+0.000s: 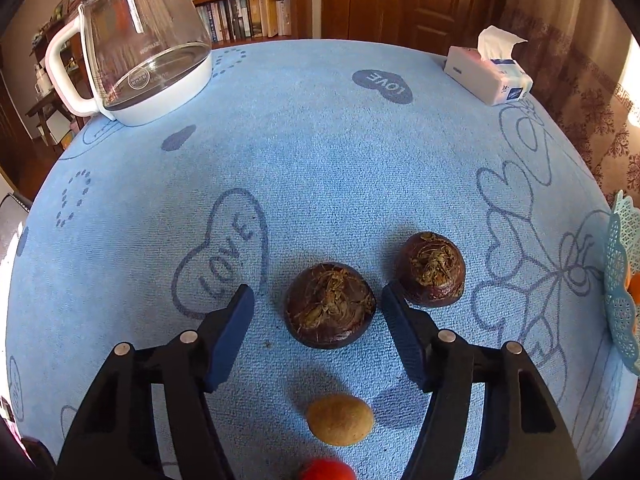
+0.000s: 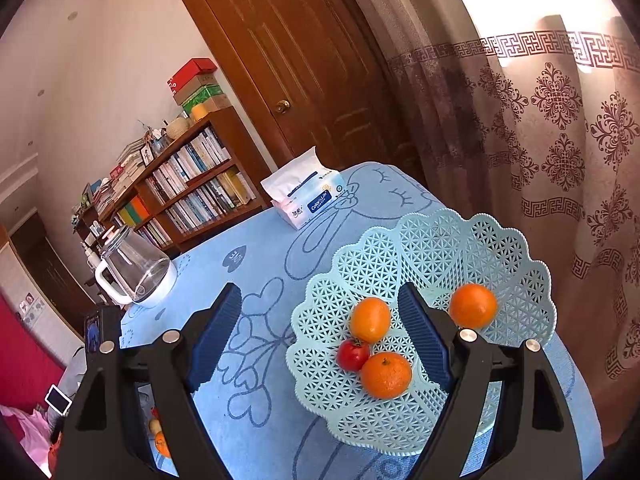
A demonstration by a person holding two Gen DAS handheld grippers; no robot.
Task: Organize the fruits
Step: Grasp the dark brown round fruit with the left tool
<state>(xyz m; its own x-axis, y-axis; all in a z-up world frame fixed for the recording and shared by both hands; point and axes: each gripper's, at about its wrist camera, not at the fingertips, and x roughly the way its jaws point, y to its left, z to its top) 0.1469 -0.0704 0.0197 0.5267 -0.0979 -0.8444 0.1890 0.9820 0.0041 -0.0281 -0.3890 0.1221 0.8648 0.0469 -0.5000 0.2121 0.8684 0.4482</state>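
Observation:
In the left wrist view, two dark brown water chestnuts lie on the blue cloth. My left gripper [image 1: 318, 300] is open, with the nearer chestnut [image 1: 330, 304] between its fingertips. The second chestnut [image 1: 431, 269] lies just right of the right finger. A small tan fruit [image 1: 340, 420] and a red fruit [image 1: 326, 472] lie closer to me. In the right wrist view, my right gripper [image 2: 320, 300] is open and empty above a light blue lattice basket [image 2: 516, 264]. The basket holds three oranges [image 2: 386, 374] [image 2: 370, 319] [image 2: 473, 306] and a small red fruit [image 2: 352, 355].
A glass kettle [image 1: 140, 44] stands at the table's far left and a tissue pack [image 1: 490, 74] at the far right. The basket's edge [image 1: 622, 280] shows at the right of the left wrist view. A bookshelf, door and curtain stand behind the table.

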